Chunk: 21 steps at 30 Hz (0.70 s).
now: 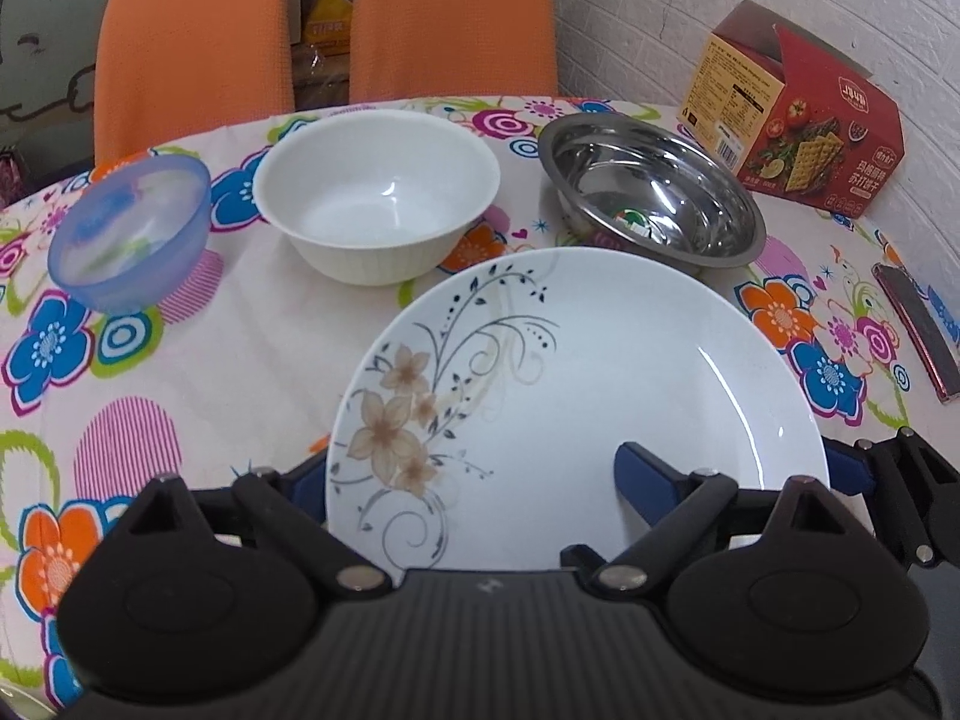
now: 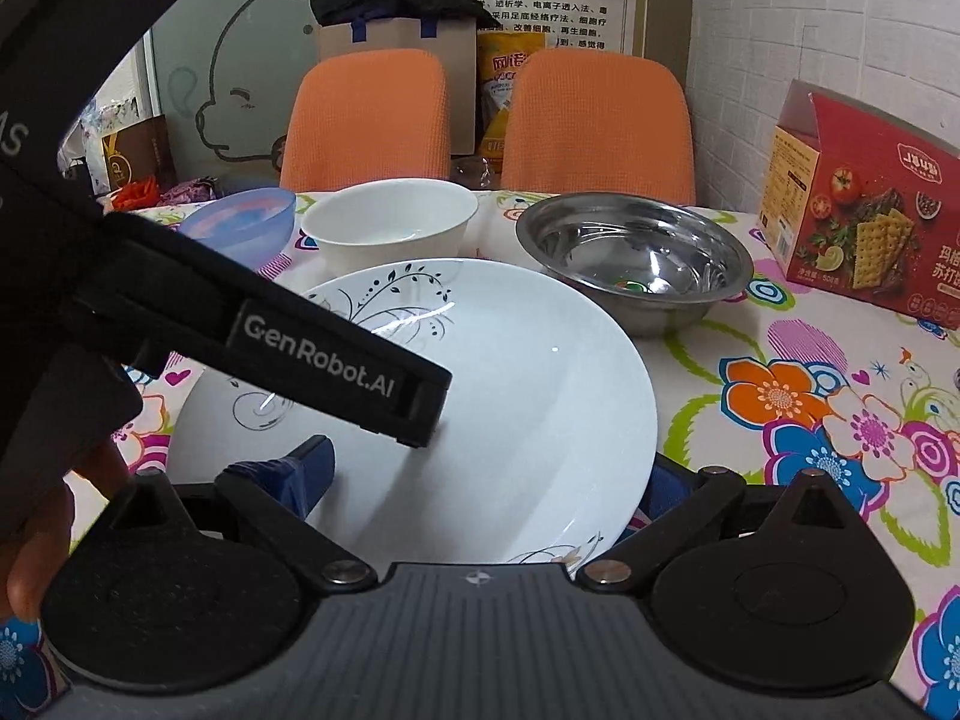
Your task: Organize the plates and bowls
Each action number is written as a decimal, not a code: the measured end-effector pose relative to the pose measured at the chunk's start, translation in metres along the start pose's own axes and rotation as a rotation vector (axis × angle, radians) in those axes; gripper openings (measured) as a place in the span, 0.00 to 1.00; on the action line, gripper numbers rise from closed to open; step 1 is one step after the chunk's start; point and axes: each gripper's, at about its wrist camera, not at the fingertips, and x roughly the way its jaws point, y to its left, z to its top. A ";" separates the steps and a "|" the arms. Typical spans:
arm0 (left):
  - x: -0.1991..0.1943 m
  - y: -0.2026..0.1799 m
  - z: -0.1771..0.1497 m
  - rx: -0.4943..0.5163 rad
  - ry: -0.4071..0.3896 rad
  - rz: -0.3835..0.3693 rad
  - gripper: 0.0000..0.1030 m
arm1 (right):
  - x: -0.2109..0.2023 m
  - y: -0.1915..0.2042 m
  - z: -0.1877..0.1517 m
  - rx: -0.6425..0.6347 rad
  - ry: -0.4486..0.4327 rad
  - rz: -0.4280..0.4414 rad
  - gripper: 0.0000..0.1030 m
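A white plate with a flower print [image 1: 600,360] [image 2: 528,396] lies on the flowered tablecloth right in front of both grippers. My left gripper [image 1: 477,477] is open across the plate's left rim. Its left finger is half hidden under that rim and its right finger [image 1: 645,474] rests on the plate's face. My right gripper [image 2: 483,474] is open across the right rim, left finger [image 2: 306,468] on the plate, right finger tucked past the edge. Behind the plate stand a blue plastic bowl [image 1: 129,228], a white bowl [image 1: 378,192] and a steel bowl [image 1: 654,192], all upright.
A red cracker box [image 1: 798,114] stands at the back right near the white wall. A dark flat object [image 1: 918,330] lies at the table's right edge. Two orange chairs [image 1: 192,42] [image 1: 450,18] stand behind the table. The left gripper's strap [image 2: 336,360] hangs over the plate.
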 end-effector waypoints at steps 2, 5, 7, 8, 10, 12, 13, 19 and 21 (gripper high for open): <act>-0.004 -0.002 -0.003 0.006 -0.002 0.004 0.89 | -0.003 -0.002 0.000 0.025 0.001 0.012 0.87; -0.010 -0.003 -0.008 -0.001 -0.001 -0.007 0.89 | -0.011 0.001 -0.002 0.035 -0.006 0.002 0.87; -0.017 -0.004 -0.011 0.000 -0.010 -0.006 0.89 | -0.018 0.005 -0.004 0.035 -0.012 -0.005 0.87; -0.021 -0.005 -0.013 0.001 -0.017 -0.005 0.89 | -0.021 0.006 -0.004 0.039 -0.016 -0.006 0.87; -0.029 -0.005 -0.016 -0.001 -0.025 -0.009 0.89 | -0.028 0.010 -0.005 0.036 -0.020 -0.010 0.87; -0.039 -0.003 -0.020 -0.004 -0.033 -0.017 0.89 | -0.037 0.015 -0.006 0.039 -0.028 -0.014 0.87; -0.044 -0.002 -0.022 -0.006 -0.039 -0.019 0.89 | -0.041 0.018 -0.005 0.039 -0.032 -0.014 0.87; -0.094 0.022 -0.044 -0.035 -0.103 -0.015 0.89 | -0.071 0.054 -0.002 0.000 -0.076 -0.003 0.87; -0.113 0.038 -0.057 -0.060 -0.123 -0.004 0.89 | -0.080 0.072 -0.002 -0.020 -0.091 0.009 0.87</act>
